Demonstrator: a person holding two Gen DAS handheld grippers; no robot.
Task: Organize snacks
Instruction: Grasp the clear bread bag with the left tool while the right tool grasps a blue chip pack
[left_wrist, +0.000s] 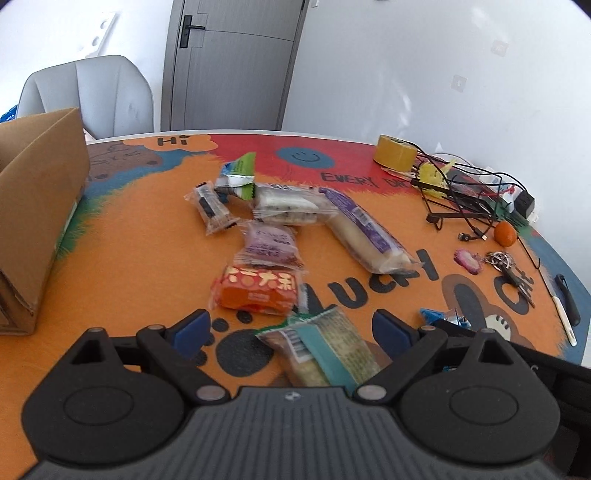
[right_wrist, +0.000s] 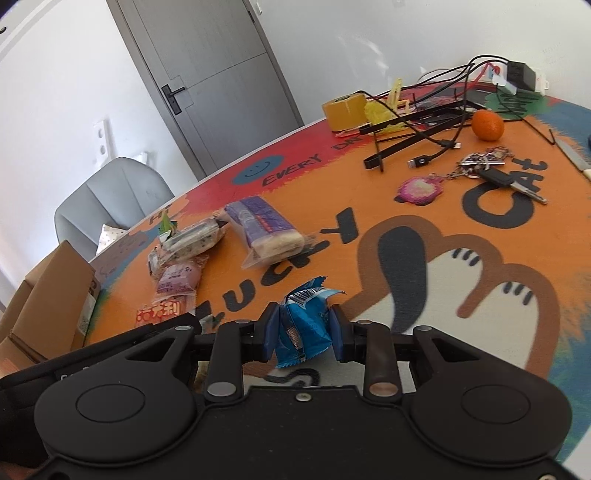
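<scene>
Snacks lie right of the brown cardboard box (left_wrist: 37, 218); my right gripper (right_wrist: 303, 330) pinches a crumpled blue foil packet (right_wrist: 304, 325), my left gripper (left_wrist: 291, 328) spread above a green-banded packet (left_wrist: 328, 343)

Hidden, cropped and blurred parts — table with snacks

The cardboard box (left_wrist: 35, 206) runs off the left edge, its inside unseen; the green-banded snack (left_wrist: 325, 350) disappears under the left gripper (left_wrist: 291, 330) body. The blue packet (right_wrist: 303, 325) is crumpled between the right gripper (right_wrist: 303, 326) pads (right_wrist: 270, 332), print unreadable. Lettering on the purple packet (left_wrist: 269, 243) is blurred — the cable tangle (left_wrist: 465, 192) cannot be sorted out.
</scene>
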